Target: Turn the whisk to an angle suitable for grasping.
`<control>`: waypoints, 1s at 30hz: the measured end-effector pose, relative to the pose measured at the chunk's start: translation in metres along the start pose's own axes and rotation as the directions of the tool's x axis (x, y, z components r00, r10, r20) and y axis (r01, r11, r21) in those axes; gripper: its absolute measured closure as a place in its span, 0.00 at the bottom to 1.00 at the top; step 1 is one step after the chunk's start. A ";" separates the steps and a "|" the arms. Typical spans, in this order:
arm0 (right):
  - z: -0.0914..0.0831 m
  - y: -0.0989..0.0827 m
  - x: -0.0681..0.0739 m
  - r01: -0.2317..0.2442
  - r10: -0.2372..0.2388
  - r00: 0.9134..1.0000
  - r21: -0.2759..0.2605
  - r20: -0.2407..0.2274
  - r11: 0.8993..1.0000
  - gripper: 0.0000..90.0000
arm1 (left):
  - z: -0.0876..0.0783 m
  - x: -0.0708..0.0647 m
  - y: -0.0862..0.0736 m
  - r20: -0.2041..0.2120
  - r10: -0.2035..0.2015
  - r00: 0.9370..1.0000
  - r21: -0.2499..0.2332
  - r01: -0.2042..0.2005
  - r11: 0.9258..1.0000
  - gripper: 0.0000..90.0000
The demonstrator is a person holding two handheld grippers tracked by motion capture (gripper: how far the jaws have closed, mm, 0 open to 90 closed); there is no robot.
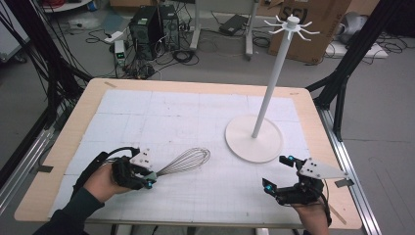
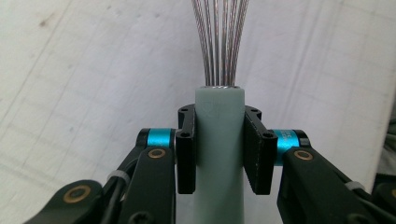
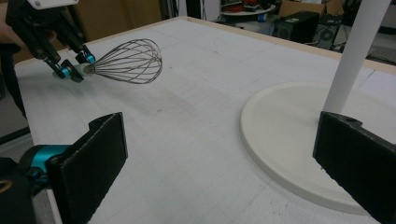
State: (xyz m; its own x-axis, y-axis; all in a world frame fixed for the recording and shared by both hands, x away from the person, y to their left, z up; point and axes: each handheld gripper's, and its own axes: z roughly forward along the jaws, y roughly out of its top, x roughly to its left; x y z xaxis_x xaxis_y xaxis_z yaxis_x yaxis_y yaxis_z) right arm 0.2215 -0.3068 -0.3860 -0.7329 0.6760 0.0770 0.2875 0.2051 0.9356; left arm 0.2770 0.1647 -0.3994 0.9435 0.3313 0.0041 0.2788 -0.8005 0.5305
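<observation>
- Table (image 1: 73,127), wood-edged under a white gridded mat, took up most of the scene.
- Stand (image 1: 254,139) stood right of centre toward the far side: round white base, tall post, ring of hooks on top, likely meant for hanging utensils.
- Whisk (image 1: 185,161) lay low over the mat at near left, wires aimed right toward the stand, pale handle toward the left hand.
- Left gripper (image 1: 149,179) was clamped on the whisk's handle just below the wires, jaws flat on both sides; probably gripped there for control.
- Right gripper (image 1: 277,172) waited near right, beside the base, jaws spread wide and holding nothing, seemingly free to assist.
</observation>
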 end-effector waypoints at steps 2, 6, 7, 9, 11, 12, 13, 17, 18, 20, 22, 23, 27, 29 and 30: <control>0.000 0.000 0.000 0.006 -0.006 1.000 0.001 0.000 1.000 0.02 | 0.003 -0.002 0.007 0.021 0.014 1.000 0.001 -0.014 1.000 0.77; -0.003 0.001 0.000 0.002 -0.002 1.000 -0.004 -0.002 1.000 0.02 | 0.009 -0.006 0.020 0.056 0.046 0.997 0.012 -0.046 0.999 0.77; -0.004 0.001 0.000 0.004 -0.004 1.000 -0.004 -0.007 1.000 0.02 | 0.011 -0.007 0.023 0.059 0.050 0.997 0.017 -0.051 0.999 0.77; -0.004 0.001 0.000 0.001 -0.001 1.000 -0.005 -0.012 1.000 0.02 | 0.013 -0.008 0.030 0.065 0.065 0.996 0.023 -0.067 0.997 0.77; -0.005 0.001 0.001 0.005 -0.005 1.000 -0.001 -0.020 1.000 0.02 | 0.015 -0.009 0.036 0.078 0.079 0.994 0.029 -0.082 0.996 0.77; -0.005 0.001 0.001 0.011 -0.011 1.000 0.000 -0.024 1.000 0.02 | 0.016 -0.009 0.041 0.084 0.086 0.993 0.026 -0.088 0.996 0.77; -0.005 0.001 0.001 0.011 -0.011 1.000 0.002 -0.026 1.000 0.02 | 0.018 -0.010 0.044 0.095 0.091 0.991 0.026 -0.094 0.995 0.77; -0.007 0.002 0.001 0.008 -0.008 0.999 -0.001 -0.034 1.000 0.02 | 0.025 -0.014 0.056 0.103 0.128 0.986 0.052 -0.134 0.990 0.77; -0.008 0.002 0.000 0.011 -0.012 0.999 -0.004 -0.034 1.000 0.02 | 0.027 -0.014 0.060 0.111 0.136 0.984 0.061 -0.144 0.988 0.77; -0.011 0.002 0.000 0.009 -0.010 0.999 -0.008 -0.034 1.000 0.02 | 0.030 -0.017 0.067 0.120 0.151 0.981 0.066 -0.160 0.985 0.77; -0.014 0.002 -0.001 0.005 -0.006 0.999 -0.015 -0.033 1.000 0.02 | 0.033 -0.017 0.073 0.132 0.165 0.977 0.071 -0.176 0.982 0.77; -0.015 0.002 -0.001 0.004 -0.005 0.999 -0.019 -0.031 1.000 0.02 | 0.035 -0.018 0.075 0.136 0.169 0.976 0.074 -0.180 0.981 0.77; -0.020 0.001 -0.003 -0.002 0.001 1.000 -0.026 -0.030 1.000 0.02 | 0.042 -0.022 0.085 0.143 0.192 0.971 0.099 -0.207 0.973 0.77; -0.022 0.001 -0.003 -0.005 0.004 1.000 -0.027 -0.030 1.000 0.02 | 0.045 -0.024 0.091 0.148 0.200 0.969 0.107 -0.216 0.970 0.77; -0.023 0.001 -0.003 -0.005 0.004 0.999 -0.028 -0.032 1.000 0.02 | 0.046 -0.024 0.094 0.148 0.211 0.966 0.112 -0.228 0.967 0.77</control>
State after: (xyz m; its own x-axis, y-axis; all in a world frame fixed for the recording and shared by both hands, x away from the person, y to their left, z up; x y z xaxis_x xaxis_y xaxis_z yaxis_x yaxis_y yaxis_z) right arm 0.2099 -0.3248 -0.3772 -0.7509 0.6540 0.0920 0.2742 0.1820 0.9443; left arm 0.2889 0.0582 -0.3890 0.9969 0.0776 -0.0097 0.0745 -0.9057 0.4174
